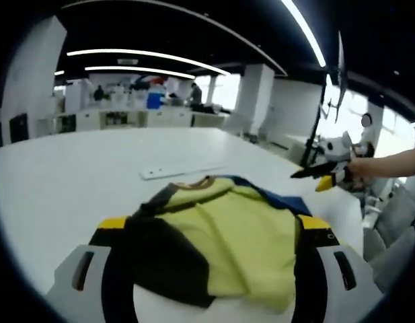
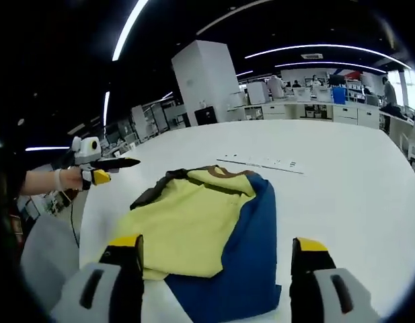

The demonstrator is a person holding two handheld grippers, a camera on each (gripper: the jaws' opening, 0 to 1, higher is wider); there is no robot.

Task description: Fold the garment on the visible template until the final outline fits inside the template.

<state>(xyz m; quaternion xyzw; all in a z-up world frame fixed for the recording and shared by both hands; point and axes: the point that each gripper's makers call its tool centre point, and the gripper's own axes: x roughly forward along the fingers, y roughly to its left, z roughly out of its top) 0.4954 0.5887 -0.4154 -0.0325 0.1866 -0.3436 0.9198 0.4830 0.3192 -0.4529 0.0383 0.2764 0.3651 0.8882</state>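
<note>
Open-plan office or lab floor. Dark exposed ceiling with long white strip lights [image 1: 146, 55] curving across the top of the left gripper view. A large white square pillar [image 2: 206, 81] stands upper centre in the right gripper view. Low white cabinets and desks [image 1: 126, 118] line the upper left of the left gripper view, cluttered on top, with people standing behind. Broad white table [image 2: 342, 175] in the foreground. Bright windows [image 1: 348, 111] at the right.

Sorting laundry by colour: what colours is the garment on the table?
Mostly yellow, with a blue panel and a black sleeve: the garment shows best in the right gripper view.
</note>
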